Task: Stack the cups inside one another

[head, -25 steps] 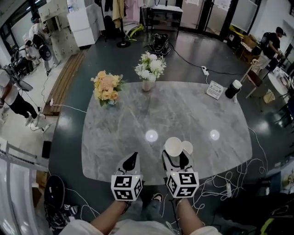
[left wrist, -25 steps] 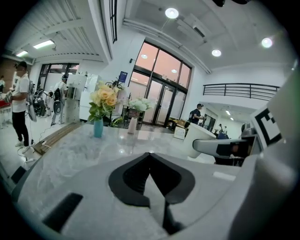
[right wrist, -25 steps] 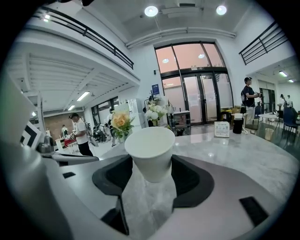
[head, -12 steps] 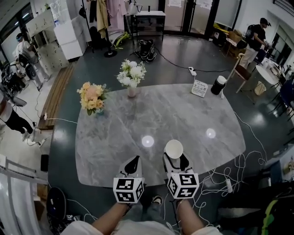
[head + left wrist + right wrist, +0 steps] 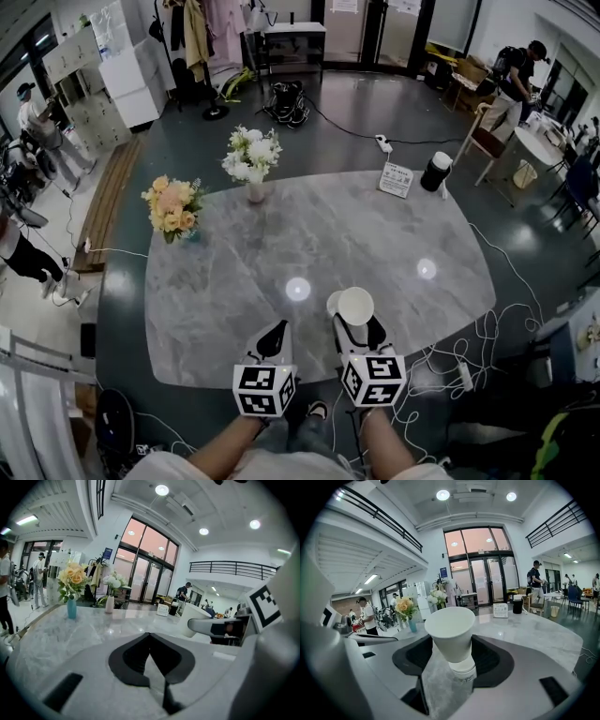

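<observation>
While white cup [image 5: 355, 305] is held clamped in right hand-held gripper [image 5: 357, 322], lower centre of head view, second cup [image 5: 332, 302] is now seen at its left edge, previously at its right. Overshoot judged; nesting not done. Left hand-held gripper [image 5: 273, 332] closed, empty.

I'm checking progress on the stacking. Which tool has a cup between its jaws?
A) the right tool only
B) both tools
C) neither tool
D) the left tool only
A: the right gripper view shows a white cup gripped in the right tool, while the left tool is shut with nothing in it.
</observation>
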{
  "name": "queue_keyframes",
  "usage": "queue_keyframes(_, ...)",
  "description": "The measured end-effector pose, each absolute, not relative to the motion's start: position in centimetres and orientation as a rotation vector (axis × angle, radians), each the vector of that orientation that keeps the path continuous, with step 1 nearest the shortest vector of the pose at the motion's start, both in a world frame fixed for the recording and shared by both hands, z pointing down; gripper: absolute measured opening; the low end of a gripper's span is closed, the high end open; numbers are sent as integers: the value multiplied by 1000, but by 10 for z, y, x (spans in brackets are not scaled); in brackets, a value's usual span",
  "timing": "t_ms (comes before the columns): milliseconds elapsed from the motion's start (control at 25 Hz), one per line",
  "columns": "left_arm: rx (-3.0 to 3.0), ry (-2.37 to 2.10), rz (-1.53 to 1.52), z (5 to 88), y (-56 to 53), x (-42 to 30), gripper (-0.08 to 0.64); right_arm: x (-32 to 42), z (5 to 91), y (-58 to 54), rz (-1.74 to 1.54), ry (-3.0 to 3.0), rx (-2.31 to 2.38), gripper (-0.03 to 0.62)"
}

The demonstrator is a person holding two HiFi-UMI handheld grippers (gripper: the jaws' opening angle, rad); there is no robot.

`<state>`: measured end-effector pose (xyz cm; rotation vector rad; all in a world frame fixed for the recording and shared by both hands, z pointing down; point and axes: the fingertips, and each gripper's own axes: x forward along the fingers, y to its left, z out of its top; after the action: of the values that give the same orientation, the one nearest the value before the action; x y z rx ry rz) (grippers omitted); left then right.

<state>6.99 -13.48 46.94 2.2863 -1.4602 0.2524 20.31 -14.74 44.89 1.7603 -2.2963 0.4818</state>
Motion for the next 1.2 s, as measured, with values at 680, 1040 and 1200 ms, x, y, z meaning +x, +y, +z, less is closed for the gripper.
queue_keyframes(680, 2239, -1412, 317, 504, -160, 93, -5, 213, 485, -173, 557, -2285, 1706, 236)
queue_keyframes(1040, 2217, -1404, 334, 517, -170, 90, -5, 209, 500, -180, 577, -2267, 1678, 236)
queue_keyframes(1200, 2209, -1404, 338, 520, -172, 89, -5, 207, 503, -182, 576, -2262, 1669, 236)
